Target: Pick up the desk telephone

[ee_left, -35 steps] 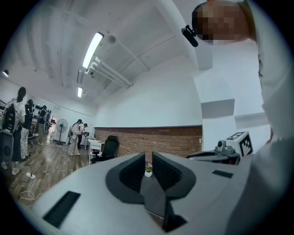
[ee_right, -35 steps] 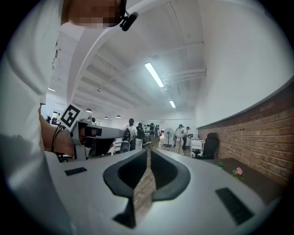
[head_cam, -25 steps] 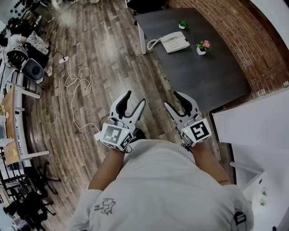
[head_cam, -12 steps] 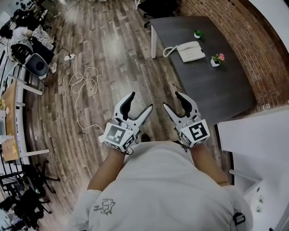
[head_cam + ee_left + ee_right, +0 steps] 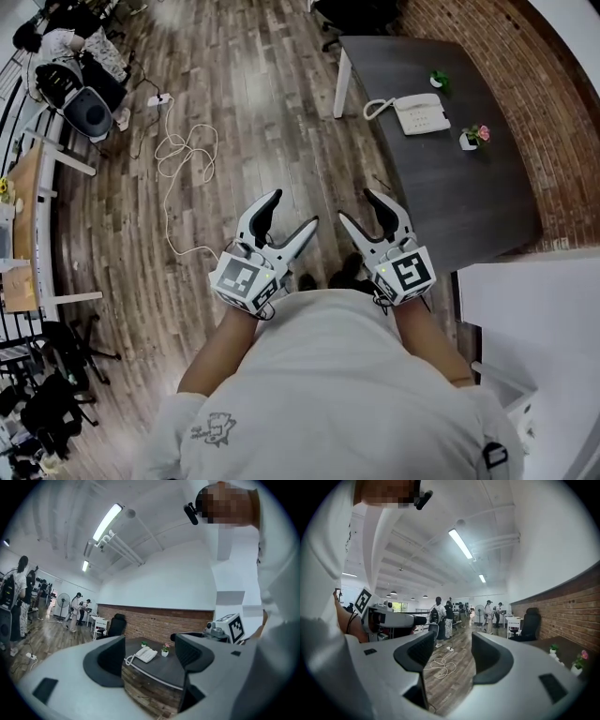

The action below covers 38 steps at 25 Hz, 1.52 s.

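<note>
**Left tongs** and **right tongs**: side by side close in front of the person's body, held level, each with jaws spread wide and nothing between the pads.

**Desk telephone**: white, flat on the dark tabletop, toward its far left part. Well apart from both tongs, ahead and to the right in the head view, touched by neither.
- Long side of the body roughly across the head view.
- Coiled cord looping off the left end toward the tabletop's left edge.
- Lie of the handset too small to tell.

**Close to the telephone but apart from it:** small green plant beyond, pot of pink flowers to the right and nearer.

**Surroundings:** brick wall along the tabletop's right side. Wooden floor between tongs and tabletop, with a loose white cable off to the left.

**Left gripper view:** telephone framed far off between the open jaws, hence left tongs aimed almost straight at it.

**Right gripper view:** floor and distant people between the jaws, tabletop only at the right margin, telephone out of frame.

**Judgements:**
- Nearer by position: right tongs.
- Better aligned: left tongs.
- Stage: approach, grasp not yet begun.
- Needed next: closing of the gap forward and rightward, right tongs swung toward the tabletop, jaws kept wide for the telephone's short side, clear of both plants.
</note>
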Each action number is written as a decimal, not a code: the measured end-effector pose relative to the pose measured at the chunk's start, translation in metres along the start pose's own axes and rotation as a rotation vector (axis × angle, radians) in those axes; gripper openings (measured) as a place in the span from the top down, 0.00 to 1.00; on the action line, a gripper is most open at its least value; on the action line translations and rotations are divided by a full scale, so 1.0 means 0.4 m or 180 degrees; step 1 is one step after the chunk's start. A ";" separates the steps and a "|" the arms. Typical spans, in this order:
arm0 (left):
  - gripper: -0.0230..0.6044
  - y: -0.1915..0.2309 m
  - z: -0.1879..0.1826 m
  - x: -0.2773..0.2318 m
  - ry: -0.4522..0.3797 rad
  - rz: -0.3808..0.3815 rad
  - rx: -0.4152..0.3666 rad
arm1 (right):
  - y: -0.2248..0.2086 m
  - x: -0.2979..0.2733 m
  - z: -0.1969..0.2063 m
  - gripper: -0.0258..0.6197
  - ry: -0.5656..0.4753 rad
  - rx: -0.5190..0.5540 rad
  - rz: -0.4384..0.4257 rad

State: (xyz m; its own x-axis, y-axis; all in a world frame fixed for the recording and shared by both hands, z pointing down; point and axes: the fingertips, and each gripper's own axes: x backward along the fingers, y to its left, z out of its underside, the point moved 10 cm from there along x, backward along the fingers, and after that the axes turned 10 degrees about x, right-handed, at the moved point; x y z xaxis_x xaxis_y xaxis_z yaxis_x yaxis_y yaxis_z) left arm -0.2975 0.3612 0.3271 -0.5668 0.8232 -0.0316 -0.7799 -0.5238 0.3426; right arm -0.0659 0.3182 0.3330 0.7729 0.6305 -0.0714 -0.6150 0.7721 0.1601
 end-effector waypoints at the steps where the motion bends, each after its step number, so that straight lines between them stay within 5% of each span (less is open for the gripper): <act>1: 0.43 0.008 0.001 0.004 0.0016 -0.0020 0.0009 | 0.001 -0.010 0.002 0.57 0.0000 -0.0011 -0.0014; 16: 0.44 0.128 -0.021 -0.143 0.0094 -0.0223 0.0035 | -0.161 -0.172 0.063 0.57 -0.0062 -0.0176 -0.0117; 25: 0.44 0.227 -0.036 -0.411 0.0196 -0.0135 0.0136 | -0.412 -0.295 0.115 0.56 0.0061 -0.0198 -0.0115; 38: 0.44 0.245 -0.060 -0.817 0.0300 0.0104 0.0068 | -0.789 -0.287 0.200 0.56 0.0186 -0.0303 0.0122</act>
State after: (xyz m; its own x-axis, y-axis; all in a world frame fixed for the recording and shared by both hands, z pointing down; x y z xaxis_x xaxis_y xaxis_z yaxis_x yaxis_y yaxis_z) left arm -0.1950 0.0353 0.3487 -0.6150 0.7811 -0.1080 -0.7554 -0.5443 0.3648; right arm 0.0518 -0.0044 0.3694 0.7398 0.6612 -0.1246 -0.6581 0.7496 0.0699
